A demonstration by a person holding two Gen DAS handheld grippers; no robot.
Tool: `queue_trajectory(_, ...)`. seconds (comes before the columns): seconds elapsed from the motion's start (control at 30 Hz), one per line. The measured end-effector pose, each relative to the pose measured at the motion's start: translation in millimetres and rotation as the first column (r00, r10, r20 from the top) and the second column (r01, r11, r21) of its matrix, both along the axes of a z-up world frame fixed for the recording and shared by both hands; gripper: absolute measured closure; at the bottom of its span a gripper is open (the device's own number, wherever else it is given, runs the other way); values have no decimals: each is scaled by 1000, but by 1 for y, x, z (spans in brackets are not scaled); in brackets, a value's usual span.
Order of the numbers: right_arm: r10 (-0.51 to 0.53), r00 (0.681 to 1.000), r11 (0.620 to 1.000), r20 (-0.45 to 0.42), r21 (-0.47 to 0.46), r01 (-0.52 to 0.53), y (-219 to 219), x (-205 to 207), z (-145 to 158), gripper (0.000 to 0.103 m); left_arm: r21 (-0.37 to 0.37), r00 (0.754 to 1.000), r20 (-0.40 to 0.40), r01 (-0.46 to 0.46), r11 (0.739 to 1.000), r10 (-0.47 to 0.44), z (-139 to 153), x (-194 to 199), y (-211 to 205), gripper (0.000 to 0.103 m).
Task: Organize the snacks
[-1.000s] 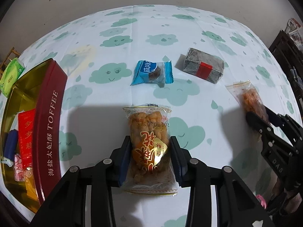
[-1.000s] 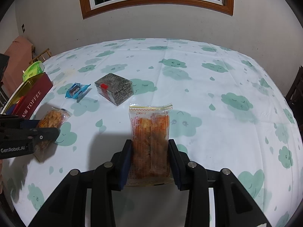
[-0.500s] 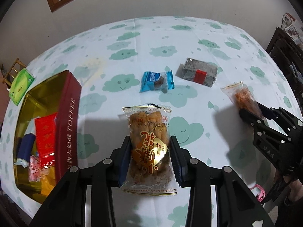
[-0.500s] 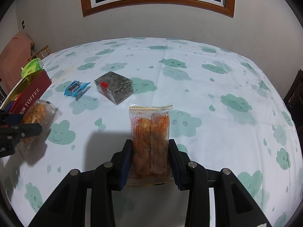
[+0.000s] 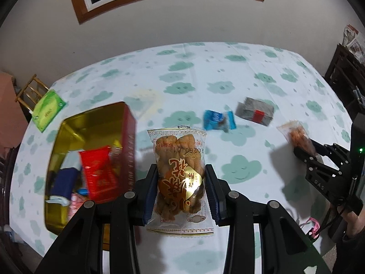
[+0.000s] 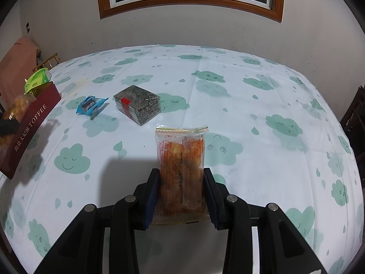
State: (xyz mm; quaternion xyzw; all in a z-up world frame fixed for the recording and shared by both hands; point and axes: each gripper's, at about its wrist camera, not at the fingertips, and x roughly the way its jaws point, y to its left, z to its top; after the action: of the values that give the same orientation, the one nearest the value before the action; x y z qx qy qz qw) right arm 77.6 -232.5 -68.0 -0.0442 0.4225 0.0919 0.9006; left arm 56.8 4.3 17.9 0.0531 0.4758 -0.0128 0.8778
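My left gripper [image 5: 181, 180] is shut on a clear pack of golden fried twists [image 5: 179, 171] and holds it above the table, just right of the open red toffee tin [image 5: 129, 141]. The tin holds a red packet [image 5: 100, 173] and other small snacks. My right gripper [image 6: 180, 189] is shut on a clear pack of orange biscuits [image 6: 181, 166] above the table; it also shows at the right of the left wrist view [image 5: 303, 150]. A blue wrapped snack [image 6: 91, 105] and a grey block with a red band [image 6: 136, 104] lie on the cloth.
The table has a white cloth with green clouds [image 6: 251, 114]. A green tissue pack [image 5: 48, 110] lies at its left edge beyond the tin. Dark chairs [image 5: 342, 77] stand at the right. A wooden rack [image 5: 28, 91] stands at the far left.
My left gripper has risen and moved left with the twists pack, now beside the tin's opening. My right gripper has kept its biscuit pack almost still.
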Motion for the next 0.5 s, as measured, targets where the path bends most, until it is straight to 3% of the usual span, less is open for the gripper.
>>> queue_trajectory(0.5,-1,1000,1000,1,-2,1,0,0,0,65,52,991,18,-137,989,136,7,-5,82,67)
